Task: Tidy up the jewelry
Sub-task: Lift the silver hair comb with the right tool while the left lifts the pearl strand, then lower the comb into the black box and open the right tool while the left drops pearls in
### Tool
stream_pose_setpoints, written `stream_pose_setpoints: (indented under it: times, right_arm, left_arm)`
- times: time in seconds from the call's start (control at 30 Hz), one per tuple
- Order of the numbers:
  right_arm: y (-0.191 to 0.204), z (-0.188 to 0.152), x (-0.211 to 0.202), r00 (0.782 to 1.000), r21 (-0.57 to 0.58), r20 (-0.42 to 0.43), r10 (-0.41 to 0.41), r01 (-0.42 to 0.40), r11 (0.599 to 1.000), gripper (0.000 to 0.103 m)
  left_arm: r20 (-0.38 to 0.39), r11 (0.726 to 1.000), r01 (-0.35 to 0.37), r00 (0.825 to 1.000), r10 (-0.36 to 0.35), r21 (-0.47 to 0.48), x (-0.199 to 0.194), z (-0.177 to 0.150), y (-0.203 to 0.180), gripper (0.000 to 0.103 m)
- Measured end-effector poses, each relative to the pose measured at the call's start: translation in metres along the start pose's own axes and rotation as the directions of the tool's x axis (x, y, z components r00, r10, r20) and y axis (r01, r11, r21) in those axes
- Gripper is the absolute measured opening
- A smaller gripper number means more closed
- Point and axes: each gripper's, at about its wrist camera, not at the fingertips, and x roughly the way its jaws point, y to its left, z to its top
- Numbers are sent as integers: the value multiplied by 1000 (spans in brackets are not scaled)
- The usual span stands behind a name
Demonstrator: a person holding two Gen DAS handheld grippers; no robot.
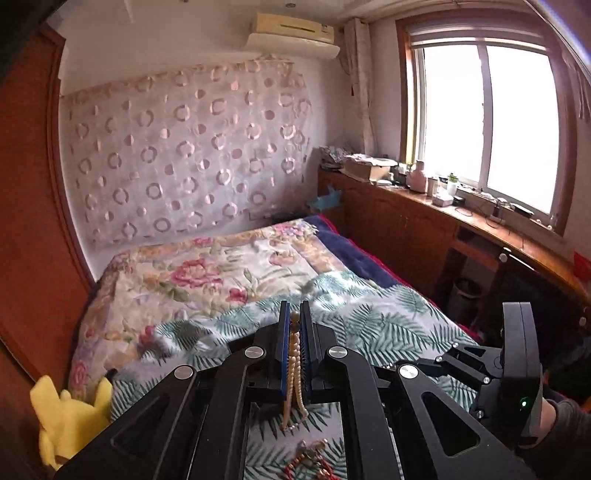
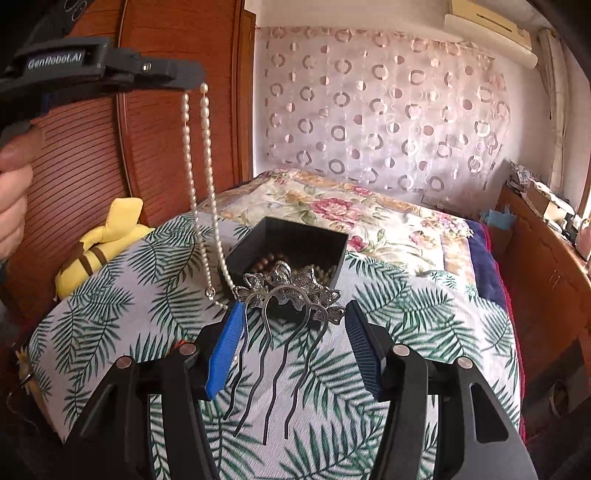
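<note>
Right jaws pinch hair comb; left jaws clamp pearl necklace, hanging beside box.

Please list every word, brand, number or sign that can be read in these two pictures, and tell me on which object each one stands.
"GenRobot.AI": white letters on the side of the left gripper, in the right wrist view.
Air conditioner: a small mark at its right end, too small to read.
Items on the window ledge: any labels are too small to read.
No other text is visible.
</note>
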Motion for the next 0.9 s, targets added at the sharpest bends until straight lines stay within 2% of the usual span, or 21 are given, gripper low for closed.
stream_pose_setpoints:
  times: [0.2,0.47,0.63,0.9]
  right_arm:
    - [-11,21,4,1000,0,21,-20,20,1000,59]
    - [-21,44,24,999,2,19,-28,28,1000,59]
    - [-23,46,46,1000,9,6,-9,9,1000,59]
    - [-25,39,94,1000,40,-19,18,-17,999,59]
  left_arm:
    - [15,999,-35,999,35,9,6,24,7,4]
    - [-20,997,-73,997,73,10,40,39,22,4]
    - [-62,997,-73,995,73,-2,66,27,28,5]
    - [-166,996,-50,985,37,-73,107,-21,47,5]
